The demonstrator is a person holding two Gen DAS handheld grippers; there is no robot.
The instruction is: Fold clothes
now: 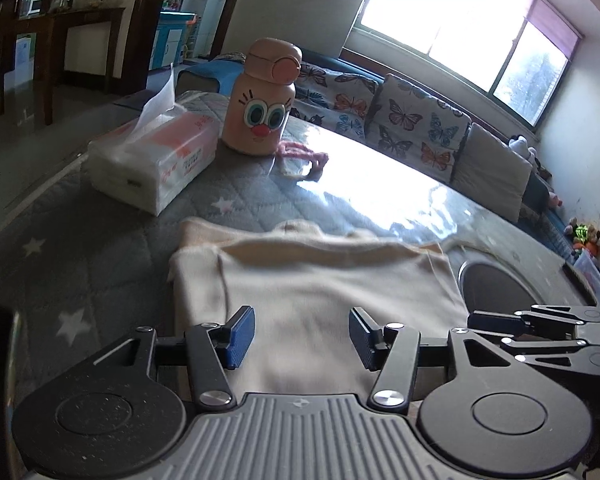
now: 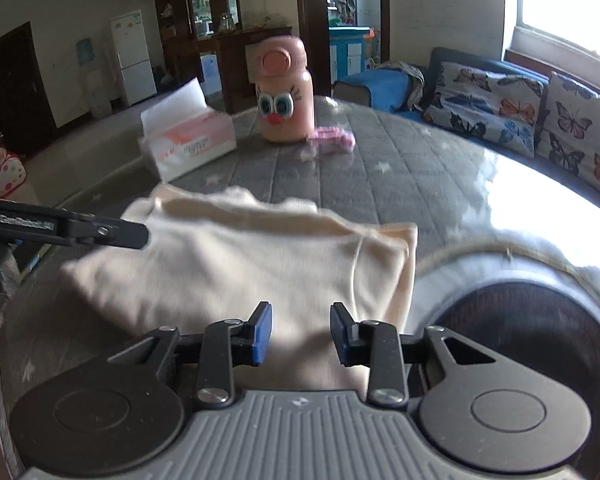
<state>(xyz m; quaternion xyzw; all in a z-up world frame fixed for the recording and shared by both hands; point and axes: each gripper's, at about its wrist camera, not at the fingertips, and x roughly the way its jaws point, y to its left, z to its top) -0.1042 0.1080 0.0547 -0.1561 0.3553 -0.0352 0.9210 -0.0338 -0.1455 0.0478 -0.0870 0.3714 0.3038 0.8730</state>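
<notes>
A cream garment (image 1: pixel 320 280) lies folded into a rectangle on the grey quilted star-print table cover (image 1: pixel 100 248); it also shows in the right wrist view (image 2: pixel 236 264). My left gripper (image 1: pixel 302 338) is open and empty, hovering over the garment's near edge. My right gripper (image 2: pixel 300 334) is open and empty over the garment's near right part. The right gripper shows at the right edge of the left wrist view (image 1: pixel 540 332); the left gripper's finger (image 2: pixel 80 228) reaches in from the left of the right wrist view.
A tissue pack (image 1: pixel 152 156) and a pink cartoon-face bottle (image 1: pixel 264 100) stand at the table's far side, with a pink strap (image 1: pixel 304 152) beside the bottle. A dark round object (image 2: pixel 520 340) sits right of the garment. A butterfly-cushioned sofa (image 1: pixel 400 116) lies beyond.
</notes>
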